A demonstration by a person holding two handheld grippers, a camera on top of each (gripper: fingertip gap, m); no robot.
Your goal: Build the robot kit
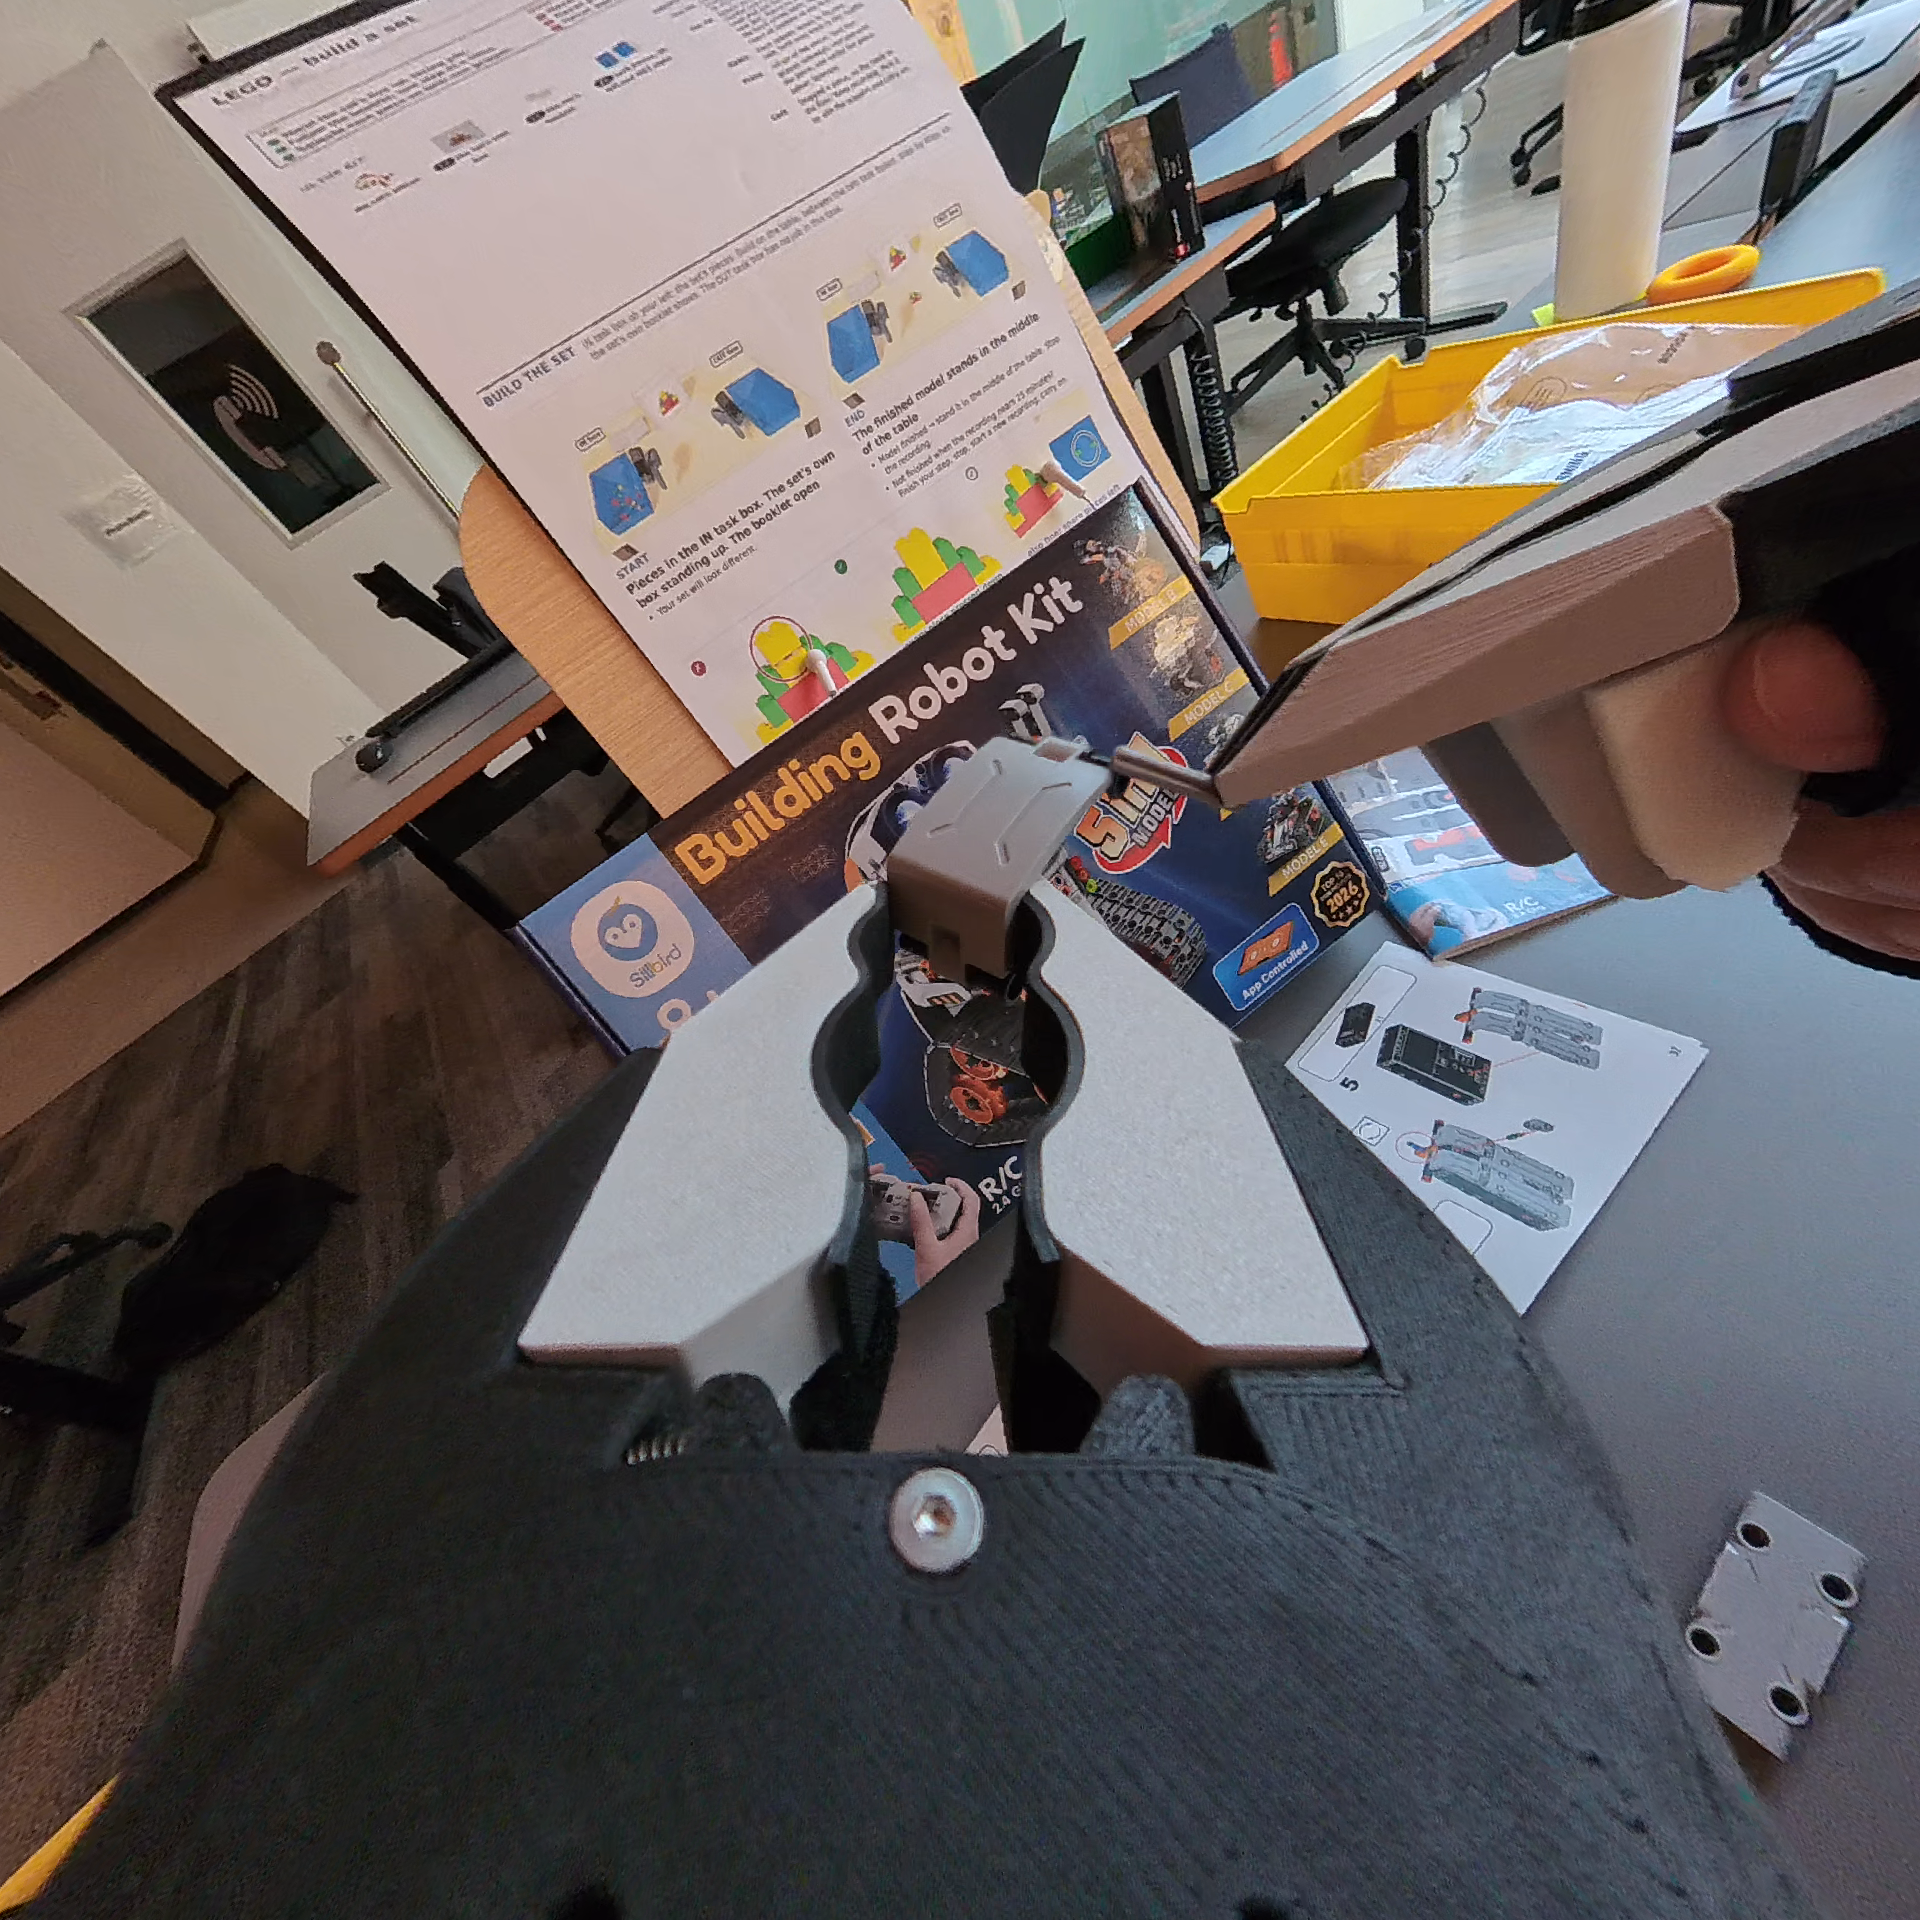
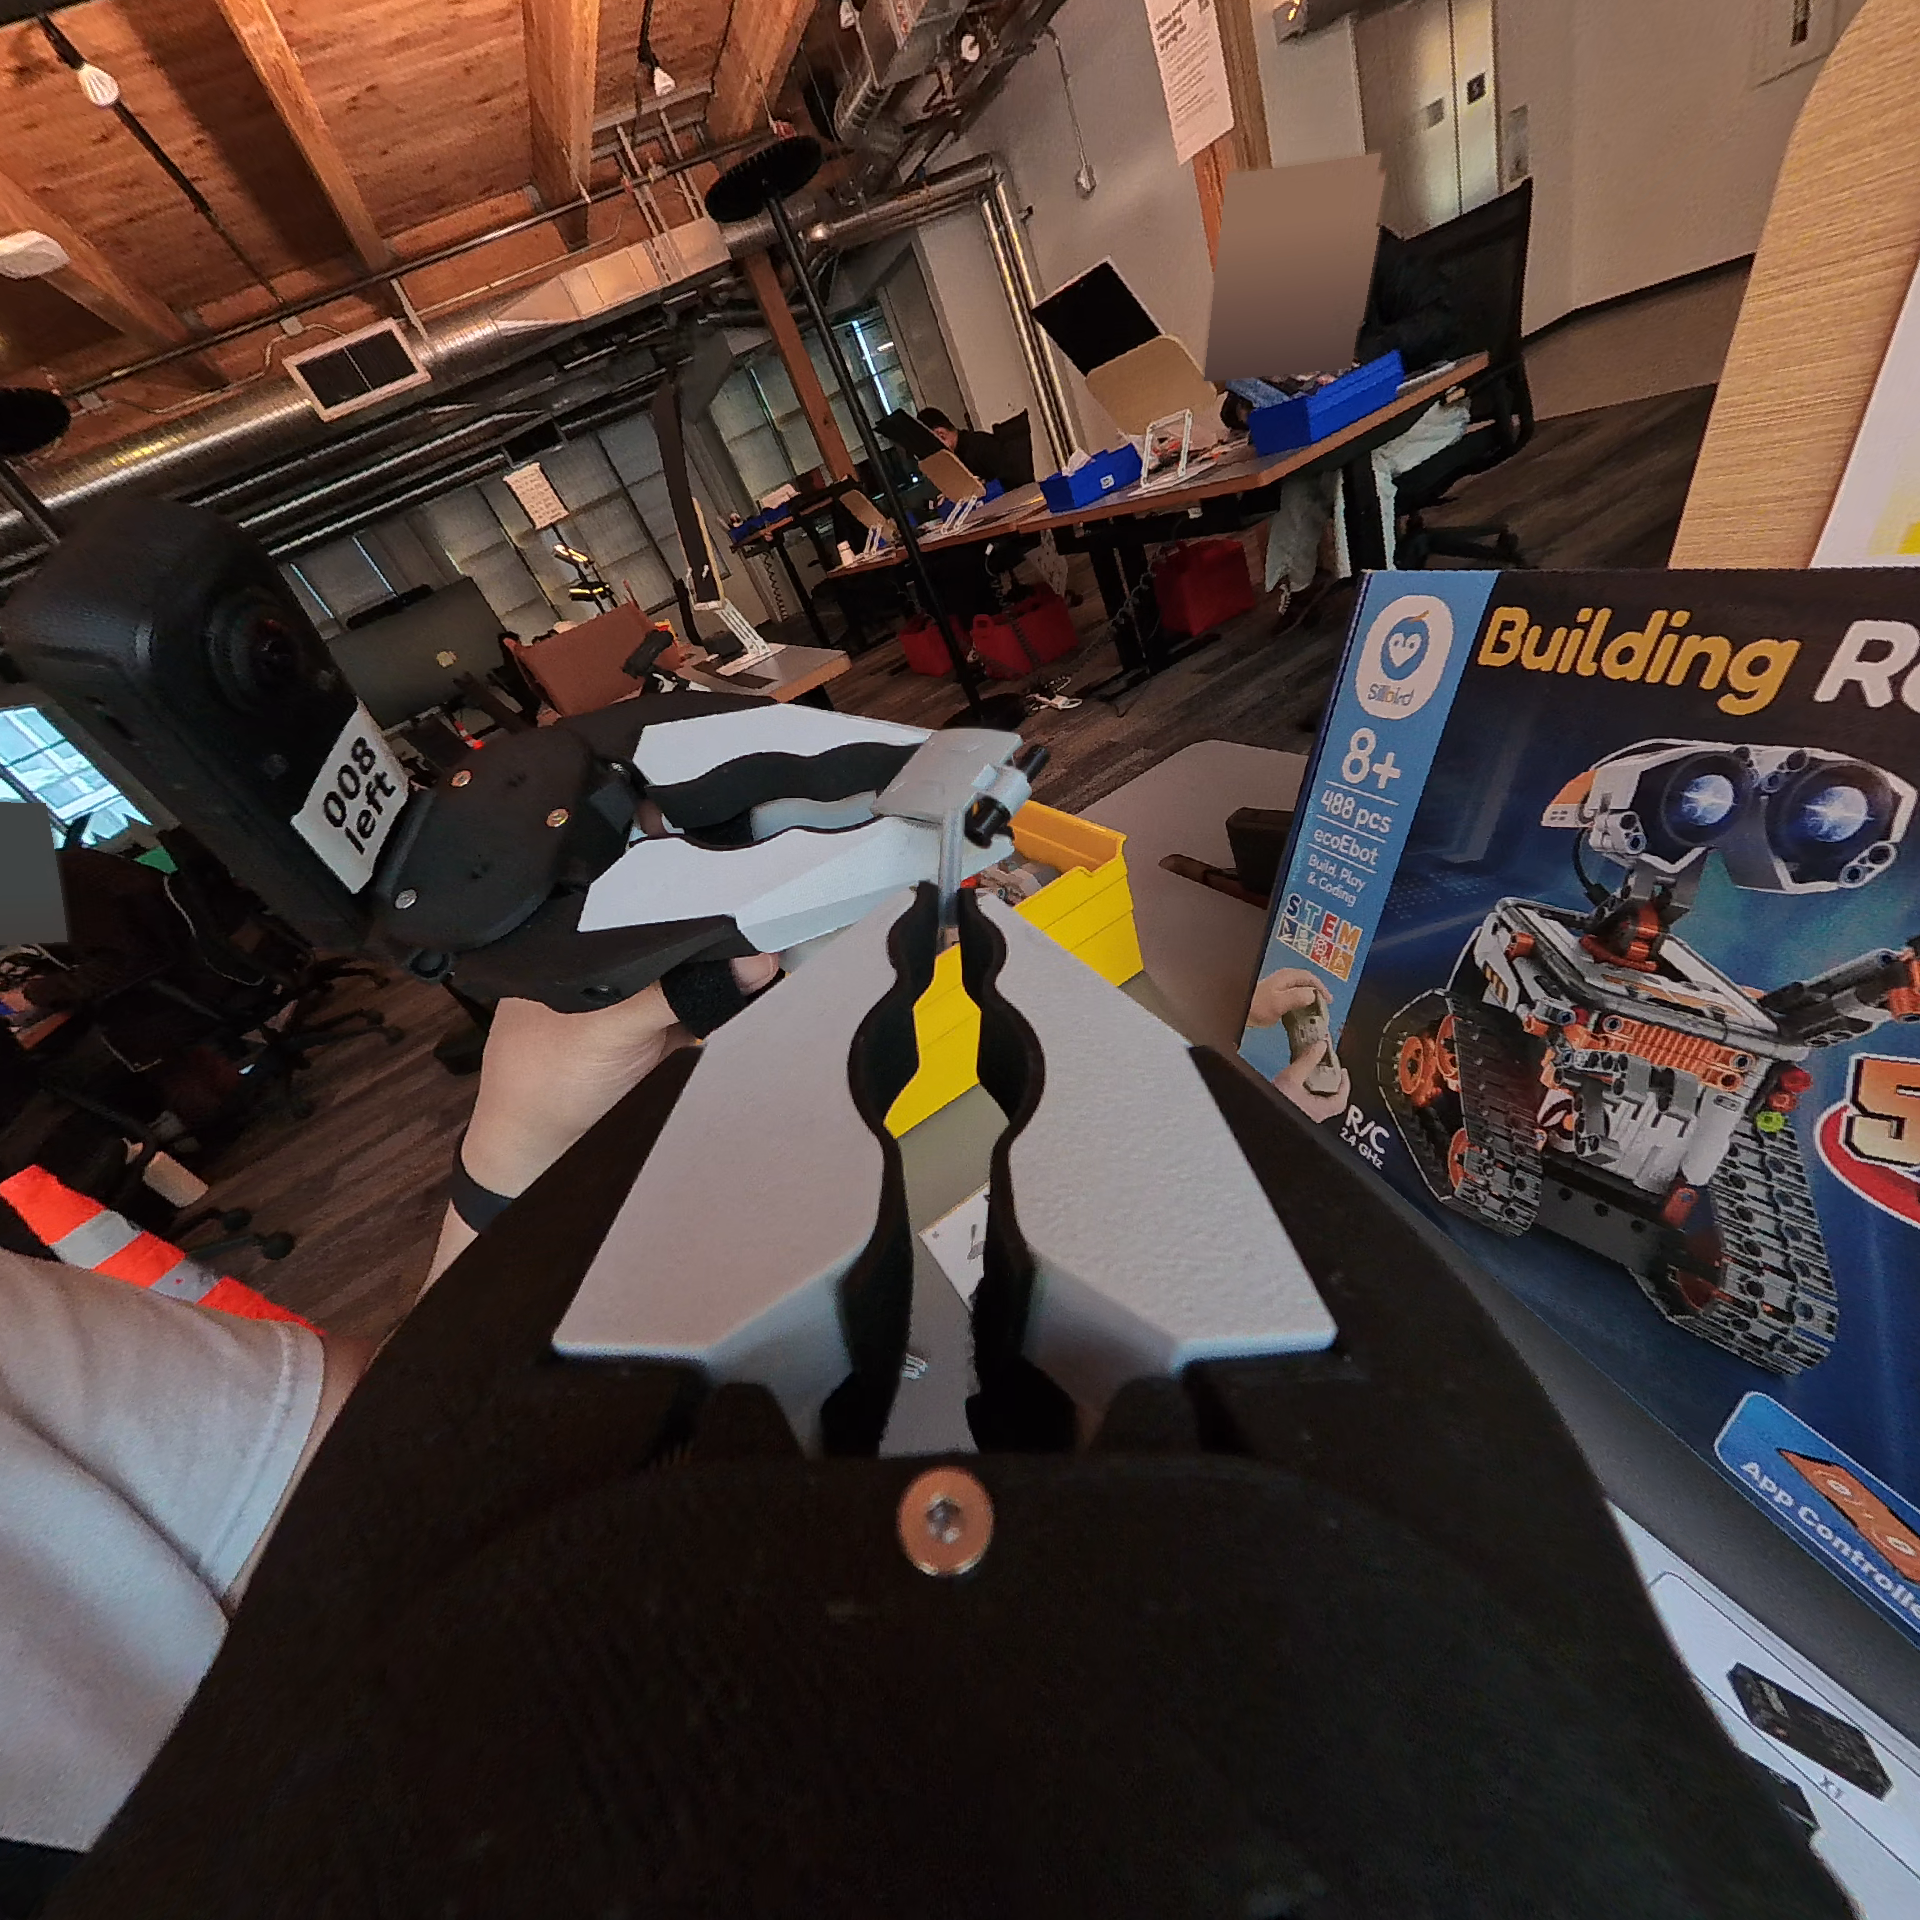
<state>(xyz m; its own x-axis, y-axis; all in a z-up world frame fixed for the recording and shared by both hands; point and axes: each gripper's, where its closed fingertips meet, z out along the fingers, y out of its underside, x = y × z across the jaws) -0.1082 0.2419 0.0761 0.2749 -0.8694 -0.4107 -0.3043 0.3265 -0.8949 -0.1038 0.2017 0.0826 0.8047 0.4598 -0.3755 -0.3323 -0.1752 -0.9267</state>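
Left gripper squeezes grey block, holding it steady in air above table. Right gripper pinches thin grey pin, tip touching block's side, near kit box and yellow bin.

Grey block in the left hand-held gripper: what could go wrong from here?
1. The left hand-held gripper pinches the grey block only at its tips, so it could twist or pop out.
2. The right hand-held gripper holds a thin rod by its end; it may tilt or slip.
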